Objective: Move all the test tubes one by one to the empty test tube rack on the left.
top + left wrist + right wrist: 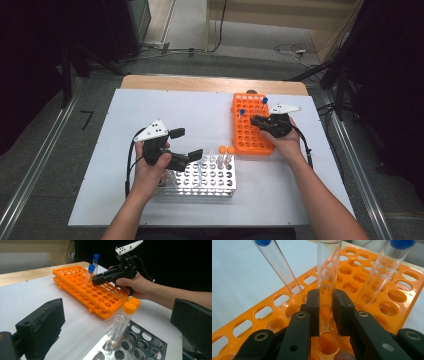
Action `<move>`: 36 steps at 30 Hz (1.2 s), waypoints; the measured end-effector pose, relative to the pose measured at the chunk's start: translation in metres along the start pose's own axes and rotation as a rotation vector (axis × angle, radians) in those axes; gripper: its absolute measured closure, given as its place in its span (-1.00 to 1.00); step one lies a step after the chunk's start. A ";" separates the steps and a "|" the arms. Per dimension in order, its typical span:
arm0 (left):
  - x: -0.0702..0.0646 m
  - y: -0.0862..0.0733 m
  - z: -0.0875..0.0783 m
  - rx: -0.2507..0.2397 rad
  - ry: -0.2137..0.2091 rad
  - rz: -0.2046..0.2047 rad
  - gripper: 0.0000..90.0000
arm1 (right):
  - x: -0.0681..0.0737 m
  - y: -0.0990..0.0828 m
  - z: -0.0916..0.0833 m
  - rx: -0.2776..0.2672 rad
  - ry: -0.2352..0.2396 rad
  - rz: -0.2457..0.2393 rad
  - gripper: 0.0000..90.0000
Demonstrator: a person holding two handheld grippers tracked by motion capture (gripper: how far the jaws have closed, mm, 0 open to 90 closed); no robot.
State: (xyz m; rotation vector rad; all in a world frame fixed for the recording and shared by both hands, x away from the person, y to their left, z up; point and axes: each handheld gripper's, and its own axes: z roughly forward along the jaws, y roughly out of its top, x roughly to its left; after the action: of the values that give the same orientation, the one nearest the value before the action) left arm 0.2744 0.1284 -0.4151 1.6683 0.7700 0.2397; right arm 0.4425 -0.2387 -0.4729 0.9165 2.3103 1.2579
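The flat orange plastic rack (250,131) with rows of round holes lies under the right gripper (261,121) and holds three clear tubes. Seen along the jaws in the right gripper view, a blue-capped tube (277,265) leans to the left of them, another blue-capped tube (379,272) leans to the right, and a clear glass test tube (327,277) stands between them in a hole of the rack. The right gripper's two black jaws are pressed against this middle tube from both sides, low on its wall, just above the rack's top plate. The tube is transparent, upright, with faint printed marks on the glass; its top runs out of the picture.

The left gripper (186,145) hangs with its jaws wide apart and nothing between them, over the near end of a shiny metal rack (202,179) with round holes. In that rack, just ahead of the left jaws, stand several clear tubes, among them two orange-capped tubes (128,312) and an open clear tube (114,331).
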 end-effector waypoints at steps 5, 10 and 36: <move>-0.001 0.000 0.001 -0.001 -0.002 0.002 -1.00 | 0.001 0.001 -0.004 -0.021 -0.007 0.012 0.65; -0.002 0.001 0.002 -0.001 -0.004 0.005 -1.00 | 0.003 0.009 -0.016 -0.074 -0.019 0.013 0.65; -0.014 0.003 0.012 0.008 -0.028 0.036 -1.00 | 0.052 0.008 -0.086 -0.151 0.132 0.011 0.65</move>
State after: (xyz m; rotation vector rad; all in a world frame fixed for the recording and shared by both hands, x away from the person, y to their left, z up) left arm 0.2717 0.1102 -0.4121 1.6913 0.7207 0.2381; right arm 0.3580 -0.2528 -0.4198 0.8189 2.2727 1.5168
